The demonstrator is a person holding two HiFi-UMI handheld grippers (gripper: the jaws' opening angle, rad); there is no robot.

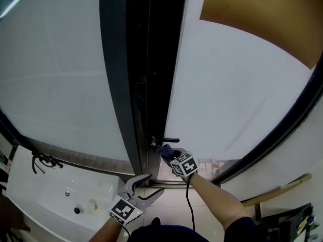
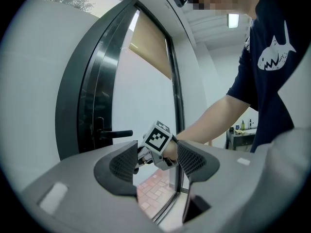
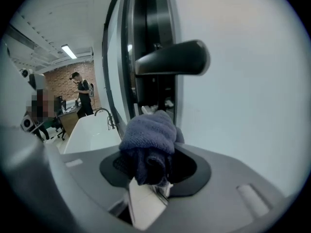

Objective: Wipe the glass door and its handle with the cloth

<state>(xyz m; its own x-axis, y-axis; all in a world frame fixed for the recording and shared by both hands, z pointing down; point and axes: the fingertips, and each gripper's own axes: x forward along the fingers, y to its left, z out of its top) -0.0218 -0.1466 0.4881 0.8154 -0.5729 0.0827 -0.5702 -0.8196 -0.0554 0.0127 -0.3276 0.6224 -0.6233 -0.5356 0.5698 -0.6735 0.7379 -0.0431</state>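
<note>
The frosted glass door (image 1: 237, 84) stands in a dark frame, and its black lever handle (image 1: 169, 140) juts out near the bottom. My right gripper (image 1: 167, 154) is shut on a bunched blue cloth (image 1: 162, 149) just below that handle. In the right gripper view the cloth (image 3: 148, 139) bulges out of the jaws of the right gripper (image 3: 150, 161), with the handle (image 3: 172, 58) a little above it and apart from it. My left gripper (image 1: 148, 184) hangs lower and to the left, open and empty. The left gripper (image 2: 155, 163) looks at the handle (image 2: 114, 133).
A white basin (image 1: 35, 205) with a black tap (image 1: 43, 160) stands at the lower left. A wooden pole (image 1: 276, 190) leans at the lower right. Brick paving (image 2: 153, 183) shows through the door's bottom pane. A person (image 3: 82, 93) stands far back in the room.
</note>
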